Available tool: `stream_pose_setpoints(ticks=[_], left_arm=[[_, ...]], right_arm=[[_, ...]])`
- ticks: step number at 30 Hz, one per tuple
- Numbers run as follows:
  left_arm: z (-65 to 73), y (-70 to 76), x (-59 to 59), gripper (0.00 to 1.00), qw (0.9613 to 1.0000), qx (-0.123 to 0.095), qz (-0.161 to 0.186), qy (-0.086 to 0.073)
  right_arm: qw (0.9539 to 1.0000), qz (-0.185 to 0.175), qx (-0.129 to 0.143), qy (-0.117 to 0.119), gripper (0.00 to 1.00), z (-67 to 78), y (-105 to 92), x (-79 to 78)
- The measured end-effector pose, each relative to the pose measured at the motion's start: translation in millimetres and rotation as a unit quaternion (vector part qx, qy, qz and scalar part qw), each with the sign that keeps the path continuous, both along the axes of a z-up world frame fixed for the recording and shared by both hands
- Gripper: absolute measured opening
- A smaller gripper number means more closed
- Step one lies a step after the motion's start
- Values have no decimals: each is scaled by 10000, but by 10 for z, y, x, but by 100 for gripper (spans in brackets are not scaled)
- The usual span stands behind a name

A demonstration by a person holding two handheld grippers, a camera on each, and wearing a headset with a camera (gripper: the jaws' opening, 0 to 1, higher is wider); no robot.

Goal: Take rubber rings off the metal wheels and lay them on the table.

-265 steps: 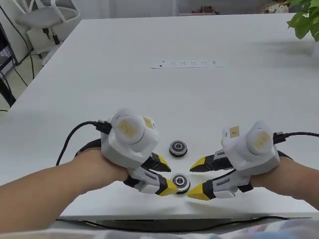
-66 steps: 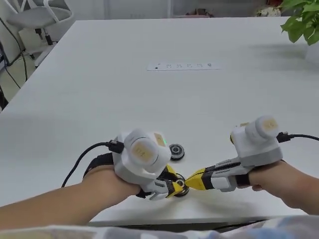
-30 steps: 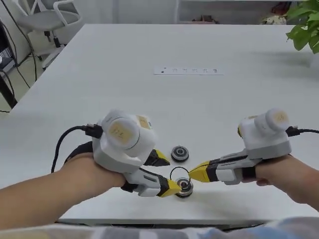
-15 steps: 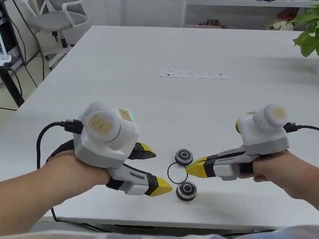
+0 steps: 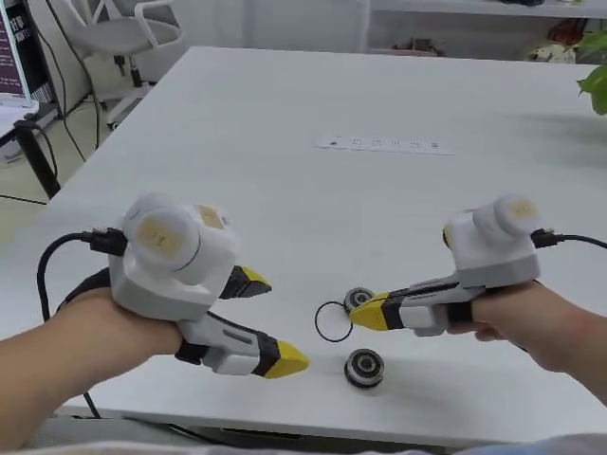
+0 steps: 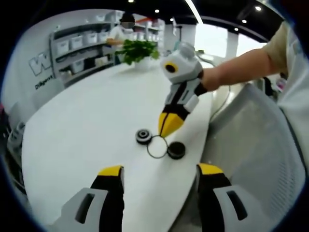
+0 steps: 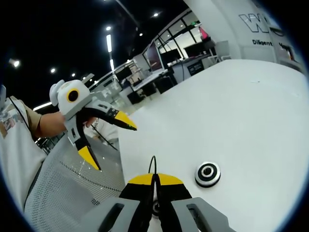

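My right gripper (image 5: 365, 311) is shut on a thin black rubber ring (image 5: 317, 322), which hangs from its yellow tips just above the white table (image 5: 285, 190). One metal wheel (image 5: 357, 298) lies right behind those tips, partly covered by them. A second wheel (image 5: 364, 367) lies nearer the front edge. My left gripper (image 5: 270, 319) is open and empty, a short way left of the ring and wheels. In the left gripper view the ring (image 6: 148, 149) sits between both wheels (image 6: 143, 136) (image 6: 175, 150). In the right gripper view the ring (image 7: 152, 165) stands edge-on above the shut jaws.
A flat white strip (image 5: 384, 145) lies mid-table. An office chair (image 5: 142, 24) stands beyond the far left corner and plant leaves (image 5: 597, 85) hang at the far right. The near wheel lies close to the table's front edge. A black cable (image 5: 57, 256) trails from the left gripper.
The ring has come off the near wheel and now hangs free from my right gripper. My left gripper has let go of that wheel, opened and drawn back to the left.
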State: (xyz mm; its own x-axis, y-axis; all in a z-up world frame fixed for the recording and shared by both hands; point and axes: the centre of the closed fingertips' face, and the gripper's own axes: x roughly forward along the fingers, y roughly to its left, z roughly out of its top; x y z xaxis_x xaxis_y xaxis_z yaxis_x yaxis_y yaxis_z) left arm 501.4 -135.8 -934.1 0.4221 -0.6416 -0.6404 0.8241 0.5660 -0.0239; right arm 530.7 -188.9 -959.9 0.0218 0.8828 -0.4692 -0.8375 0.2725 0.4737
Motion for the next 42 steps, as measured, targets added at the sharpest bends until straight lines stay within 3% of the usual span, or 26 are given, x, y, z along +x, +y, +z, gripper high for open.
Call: stream_pose_setpoints(ticks=[16, 29, 42], left_arm=[[20, 302, 22, 70, 9994, -47, 347, -20], [19, 388, -12, 76, 9987, -95, 501, -50], [29, 406, -45, 79, 9983, -100, 571, -57]], right_arm=[[9999, -21, -104, 75, 0, -195, 212, 100], [9997, -62, -197, 116, 0, -287, 364, 50], [9988, -206, -451, 6, 0, -434, 354, 144]])
